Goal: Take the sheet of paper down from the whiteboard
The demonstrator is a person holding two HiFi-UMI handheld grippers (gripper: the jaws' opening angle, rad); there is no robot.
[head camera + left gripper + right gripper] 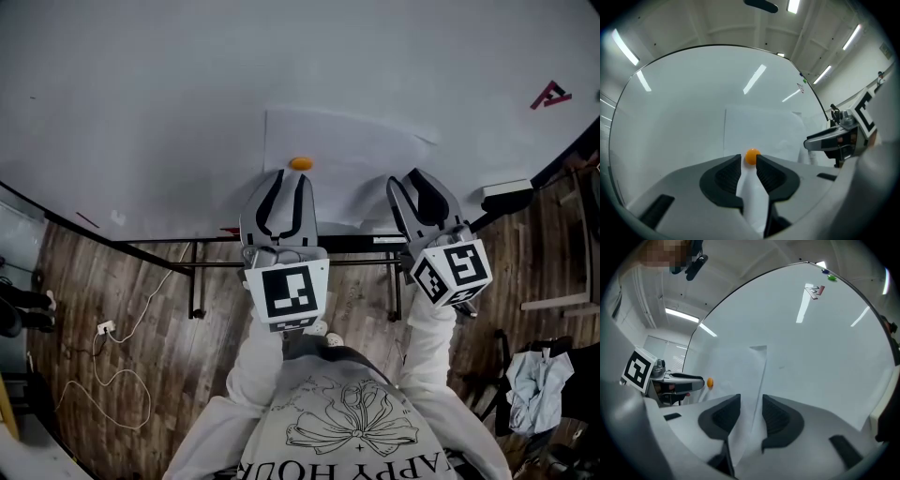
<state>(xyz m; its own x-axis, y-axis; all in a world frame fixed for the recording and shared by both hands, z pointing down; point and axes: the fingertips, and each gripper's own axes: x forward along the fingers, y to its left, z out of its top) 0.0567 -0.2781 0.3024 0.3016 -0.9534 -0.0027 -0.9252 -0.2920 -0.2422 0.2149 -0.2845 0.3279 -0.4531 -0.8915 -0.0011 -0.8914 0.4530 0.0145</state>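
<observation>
— Whiteboard (141, 112): condition?

— Large, white and mostly bare. A red mark (550, 95) sits far to the right. It fills the background in every view.

— Sheet (356, 169)?

— Flat on the whiteboard, low and near the middle, not yet taken down. Only one fastener shows, so I judge that it alone keeps the sheet up.

— Grippers?

— Both are raised to the sheet, side by side. Left gripper (292, 174): jaws narrow, the gap about the magnet's width, tips on either side of it. A sliver of white shows between one jaw and the magnet, so I judge it not clamped. Right gripper (751, 397): jaws moderately apart, with the sheet's right edge running up through the gap. Neither pad visibly presses the paper.

— Why so placed?

— Judgement only: the left is set to pull the fastener, and the right to catch the sheet so it doesn't drop once freed.

— Magnet (751, 156)?

— Small, round and orange. It sits on the sheet's left part, just at the left gripper's tips.
</observation>
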